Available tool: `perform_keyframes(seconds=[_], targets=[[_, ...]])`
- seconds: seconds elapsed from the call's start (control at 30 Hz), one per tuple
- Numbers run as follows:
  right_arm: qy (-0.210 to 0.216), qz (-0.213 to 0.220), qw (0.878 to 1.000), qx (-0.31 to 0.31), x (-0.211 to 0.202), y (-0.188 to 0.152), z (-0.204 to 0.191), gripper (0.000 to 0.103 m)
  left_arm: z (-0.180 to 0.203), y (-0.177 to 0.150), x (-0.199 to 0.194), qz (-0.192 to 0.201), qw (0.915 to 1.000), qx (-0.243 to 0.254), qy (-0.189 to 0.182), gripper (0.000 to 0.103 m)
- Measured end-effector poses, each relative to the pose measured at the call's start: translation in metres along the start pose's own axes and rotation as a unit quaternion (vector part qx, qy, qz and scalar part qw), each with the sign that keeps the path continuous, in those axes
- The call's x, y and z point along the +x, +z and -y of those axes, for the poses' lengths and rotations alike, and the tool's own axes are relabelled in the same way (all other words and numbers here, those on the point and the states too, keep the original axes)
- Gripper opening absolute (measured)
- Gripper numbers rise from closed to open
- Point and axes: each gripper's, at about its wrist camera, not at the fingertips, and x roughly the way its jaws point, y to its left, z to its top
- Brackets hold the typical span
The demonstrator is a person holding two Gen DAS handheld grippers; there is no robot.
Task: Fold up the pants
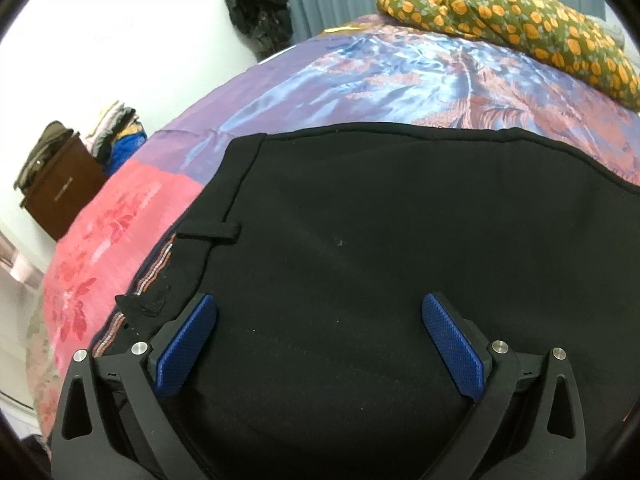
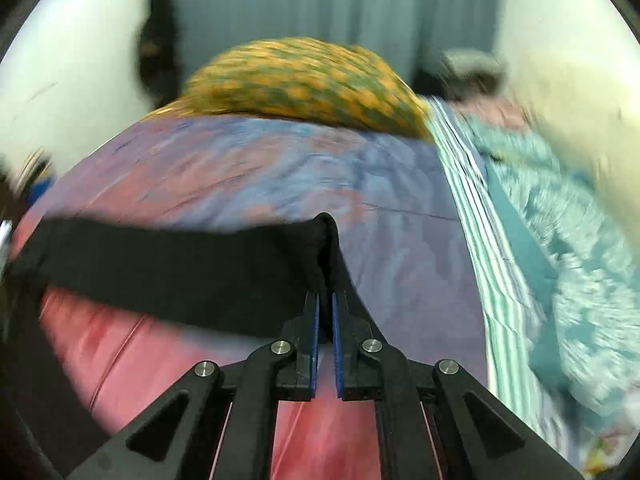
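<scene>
The black pants (image 1: 360, 220) lie flat on the bed's purple and pink quilt (image 1: 132, 208), waistband and belt loop toward the left. My left gripper (image 1: 320, 312) is open, its blue pads spread wide just above the black cloth, holding nothing. In the right wrist view my right gripper (image 2: 325, 300) is shut on an edge of the black pants (image 2: 180, 272). The cloth is lifted off the quilt (image 2: 280, 168) and stretches away to the left as a dark band. This view is blurred by motion.
A green pillow with orange dots (image 1: 520, 16) lies at the far end of the bed. A striped sheet (image 2: 480, 240) and a teal blanket (image 2: 560, 248) lie on the right. A brown cabinet (image 1: 60, 196) with piled clothes stands left of the bed.
</scene>
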Motion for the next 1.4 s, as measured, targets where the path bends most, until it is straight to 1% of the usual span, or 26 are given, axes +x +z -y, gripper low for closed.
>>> perform_keyframes(seconds=[0.13, 0.2, 0.23, 0.27, 0.3, 0.37, 0.4, 0.47, 0.53, 0.6, 0.63, 0.7, 0.73, 0.8, 0.83, 0.9, 0.97, 1.0, 1.03, 1.07, 1.1, 1.2, 1.27, 1.33, 1.37, 1.4], targets=[[-0.020, -0.014, 0.999, -0.036, -0.077, -0.095, -0.038, 0.004, 0.006, 0.002, -0.005, -0.002, 0.9995, 0.018, 0.026, 0.102], [-0.063, -0.074, 0.995, -0.024, -0.077, -0.154, -0.037, 0.007, 0.010, 0.007, -0.007, -0.014, 0.9984, 0.032, 0.045, 0.102], [-0.087, -0.108, 0.990, -0.008, -0.069, -0.175, -0.027, 0.021, 0.013, 0.009, -0.009, -0.022, 0.9974, 0.041, 0.054, 0.102], [-0.111, -0.152, 0.982, 0.033, -0.062, -0.203, -0.012, 0.043, 0.015, 0.014, -0.013, -0.037, 0.9961, 0.052, 0.060, 0.102], [-0.119, -0.174, 0.975, 0.070, -0.062, -0.220, 0.000, 0.050, 0.016, 0.016, -0.017, -0.053, 0.9952, 0.060, 0.057, 0.102], [-0.147, -0.166, 0.967, 0.127, -0.082, -0.232, 0.014, 0.051, 0.012, 0.016, -0.030, -0.069, 0.9954, 0.056, 0.036, 0.102], [-0.150, -0.152, 0.967, 0.142, -0.094, -0.230, 0.014, 0.051, 0.008, 0.013, -0.042, -0.069, 0.9967, 0.043, 0.011, 0.102], [-0.144, -0.119, 0.970, 0.156, -0.116, -0.216, 0.000, 0.061, 0.001, 0.000, -0.065, -0.061, 0.9970, 0.026, -0.038, 0.102], [-0.100, -0.082, 0.975, 0.178, -0.131, -0.198, -0.028, 0.068, -0.001, -0.022, -0.084, -0.055, 0.9958, 0.029, -0.067, 0.102], [0.004, -0.044, 0.972, 0.232, -0.130, -0.186, -0.062, 0.075, 0.003, -0.042, -0.094, -0.051, 0.9951, 0.038, -0.075, 0.102], [0.052, -0.038, 0.963, 0.262, -0.121, -0.185, -0.074, 0.076, 0.007, -0.055, -0.097, -0.049, 0.9948, 0.046, -0.077, 0.102], [0.135, -0.040, 0.931, 0.337, -0.089, -0.189, -0.095, 0.076, 0.014, -0.071, -0.097, -0.052, 0.9943, 0.058, -0.073, 0.102], [0.139, -0.040, 0.921, 0.361, -0.076, -0.193, -0.098, 0.076, 0.016, -0.076, -0.096, -0.048, 0.9944, 0.059, -0.073, 0.102], [0.095, -0.034, 0.899, 0.426, -0.056, -0.209, -0.092, 0.076, 0.016, -0.079, -0.099, -0.025, 0.9958, 0.053, -0.071, 0.103], [0.072, -0.030, 0.883, 0.462, -0.052, -0.218, -0.085, 0.076, 0.015, -0.082, -0.098, -0.018, 0.9959, 0.049, -0.073, 0.103], [0.055, 0.012, 0.833, 0.551, -0.053, -0.241, -0.071, 0.074, 0.012, -0.083, -0.094, -0.019, 0.9957, 0.039, -0.082, 0.103], [0.045, 0.045, 0.794, 0.604, -0.053, -0.251, -0.062, 0.074, 0.009, -0.084, -0.089, -0.021, 0.9949, 0.019, -0.097, 0.103], [0.039, 0.050, 0.783, 0.618, -0.049, -0.251, -0.059, 0.072, 0.007, -0.085, -0.089, -0.020, 0.9948, 0.018, -0.099, 0.103], [0.031, 0.049, 0.779, 0.624, -0.048, -0.252, -0.056, 0.059, 0.007, -0.085, -0.089, -0.019, 0.9948, 0.018, -0.098, 0.103], [0.013, 0.037, 0.779, 0.625, -0.049, -0.250, -0.057, 0.035, 0.009, -0.085, -0.090, -0.019, 0.9950, 0.019, -0.096, 0.103], [-0.012, 0.017, 0.785, 0.619, -0.047, -0.248, -0.056, 0.021, 0.010, -0.083, -0.091, -0.020, 0.9952, 0.022, -0.093, 0.103], [-0.013, 0.017, 0.790, 0.613, -0.055, -0.247, -0.052, 0.017, 0.013, -0.075, -0.094, -0.048, 0.9944, 0.034, -0.088, 0.102], [-0.012, 0.034, 0.810, 0.586, -0.073, -0.236, -0.050, 0.016, 0.020, -0.062, -0.096, -0.084, 0.9880, 0.057, -0.116, 0.102], [-0.014, 0.058, 0.841, 0.538, -0.097, -0.212, -0.049, 0.015, 0.034, -0.036, -0.099, -0.106, 0.9763, 0.051, -0.182, 0.102], [-0.012, 0.067, 0.851, 0.521, -0.104, -0.202, -0.047, 0.015, 0.042, -0.024, -0.098, -0.121, 0.9673, 0.041, -0.219, 0.102], [-0.009, 0.073, 0.859, 0.507, -0.111, -0.194, -0.047, 0.015, 0.052, -0.010, -0.095, -0.142, 0.9541, 0.029, -0.262, 0.102]])
